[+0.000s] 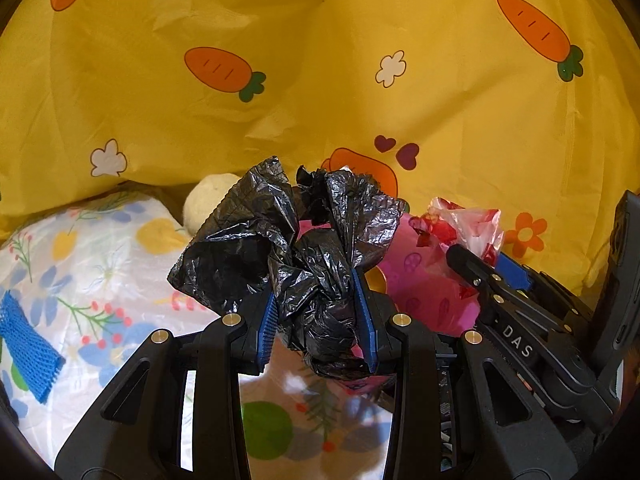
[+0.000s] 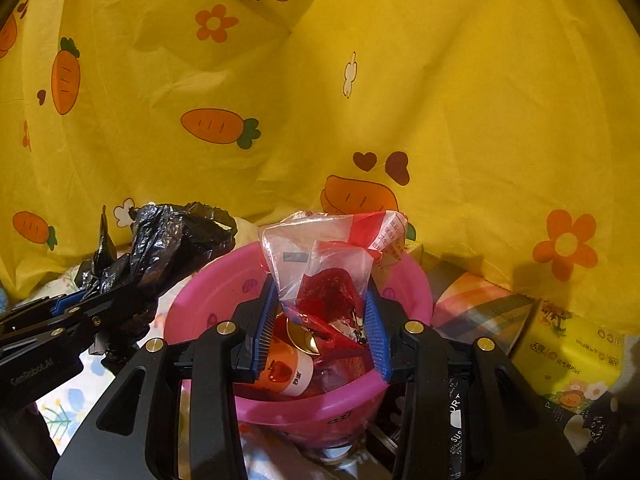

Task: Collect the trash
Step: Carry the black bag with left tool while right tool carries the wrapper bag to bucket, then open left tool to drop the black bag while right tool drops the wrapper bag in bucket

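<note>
Your left claw (image 1: 320,320) is clenched on a crumpled black plastic bag (image 1: 288,240): both blue pads (image 1: 267,322) press into the wad, most of it bunching up above the fingertips. From the right wrist cam you see the same bag (image 2: 160,248) sticking out of that claw (image 2: 86,306) at the left, just beside the pink basin's rim.

Your right claw (image 2: 322,324) is grasping a clear plastic bag w/ red print (image 2: 332,256), pads (image 2: 376,328) squeezing its lower part. It hangs directly over the pink basin (image 2: 404,288). In the left cam the same bag (image 1: 464,228) shows at the right claw's tip (image 1: 486,264), right of the black bag.

Inside the basin, below the clear bag: a small cup w/ an apple picture (image 2: 286,368) lying tilted, gold lid (image 2: 302,338) facing up, plus red wrappers (image 2: 344,344). Can't tell more about what's under them.

Basin sits on a floral-print cloth (image 1: 100,264). Backdrop is a yellow sheet w/ carrots and flowers (image 1: 360,80). A blue mesh piece (image 1: 28,356) lies at the far left on the cloth; a cream ball-like thing (image 1: 206,200) peeks out behind the black bag. Right of the basin: yellow tissue pack (image 2: 568,356), well apart from both claws.
</note>
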Demonstrator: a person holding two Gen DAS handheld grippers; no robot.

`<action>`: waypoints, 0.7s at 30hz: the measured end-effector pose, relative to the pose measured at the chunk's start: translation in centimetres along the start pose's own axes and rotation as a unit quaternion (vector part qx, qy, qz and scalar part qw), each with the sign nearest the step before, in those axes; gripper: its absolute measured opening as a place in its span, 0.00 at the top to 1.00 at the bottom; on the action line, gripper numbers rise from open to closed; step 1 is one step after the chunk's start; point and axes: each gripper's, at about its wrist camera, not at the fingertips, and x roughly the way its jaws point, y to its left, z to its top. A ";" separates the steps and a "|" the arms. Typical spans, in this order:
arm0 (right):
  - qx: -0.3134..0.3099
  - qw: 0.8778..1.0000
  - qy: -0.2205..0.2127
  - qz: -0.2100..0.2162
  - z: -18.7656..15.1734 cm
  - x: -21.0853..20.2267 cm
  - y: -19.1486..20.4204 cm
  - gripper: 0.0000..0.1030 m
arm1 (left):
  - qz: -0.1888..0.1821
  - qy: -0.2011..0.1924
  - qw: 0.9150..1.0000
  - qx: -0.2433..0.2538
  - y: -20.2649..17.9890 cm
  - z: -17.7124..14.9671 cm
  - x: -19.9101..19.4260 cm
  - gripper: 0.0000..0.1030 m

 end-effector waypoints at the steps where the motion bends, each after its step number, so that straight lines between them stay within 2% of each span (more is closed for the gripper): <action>1: 0.000 1.000 0.001 -0.002 -0.1 0.2 -0.1 0.60 | -0.001 0.003 1.000 0.002 -0.1 0.1 0.6 0.67; 8: 0.002 1.000 0.010 -0.008 -0.2 1.6 -0.7 0.60 | -0.012 0.025 1.000 0.005 0.0 0.5 4.1 0.67; 21: 0.005 1.000 0.013 -0.018 -0.3 3.1 -1.1 0.58 | -0.036 0.035 0.999 0.005 0.0 2.1 7.2 0.67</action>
